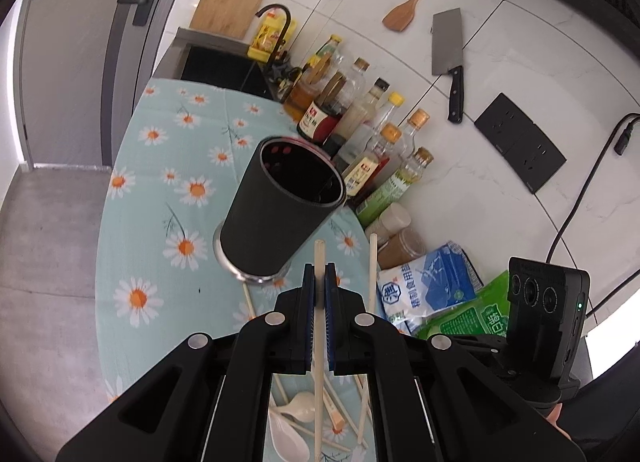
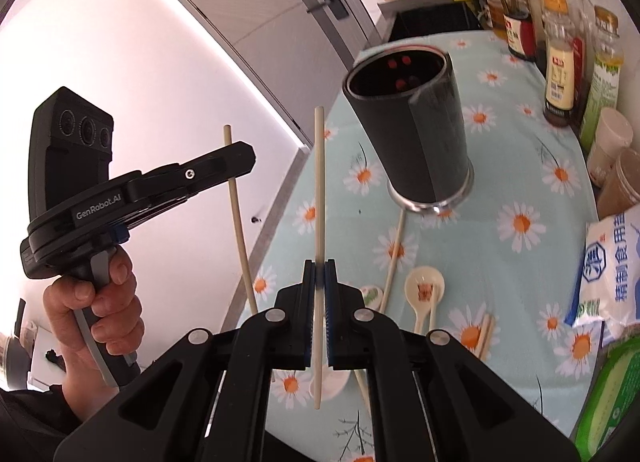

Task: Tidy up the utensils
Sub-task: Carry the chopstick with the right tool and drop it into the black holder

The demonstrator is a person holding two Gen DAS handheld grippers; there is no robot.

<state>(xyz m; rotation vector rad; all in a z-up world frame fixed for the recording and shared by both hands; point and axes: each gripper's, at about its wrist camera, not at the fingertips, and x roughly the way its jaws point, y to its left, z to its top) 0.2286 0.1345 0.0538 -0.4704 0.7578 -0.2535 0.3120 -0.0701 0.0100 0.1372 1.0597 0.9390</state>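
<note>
My left gripper (image 1: 319, 276) is shut on a pale chopstick (image 1: 319, 258) that stands upright, just in front of the black utensil holder (image 1: 280, 206). The right wrist view shows this gripper (image 2: 245, 158) from the side, in a person's hand, with its chopstick (image 2: 239, 222). My right gripper (image 2: 319, 274) is shut on another chopstick (image 2: 319, 182), also upright, left of the holder (image 2: 408, 130). The holder stands open-topped on the daisy tablecloth (image 2: 520, 190). Loose spoons (image 2: 424, 290) and chopsticks (image 2: 394, 250) lie on the cloth below both grippers.
A row of sauce bottles (image 1: 360, 142) and spice jars (image 1: 394, 230) lines the wall side. A salt bag (image 1: 432, 286) and a green bag (image 1: 468, 318) lie at the right. The sink (image 1: 224, 62) is beyond the cloth. The table edge (image 1: 104, 222) drops to the floor.
</note>
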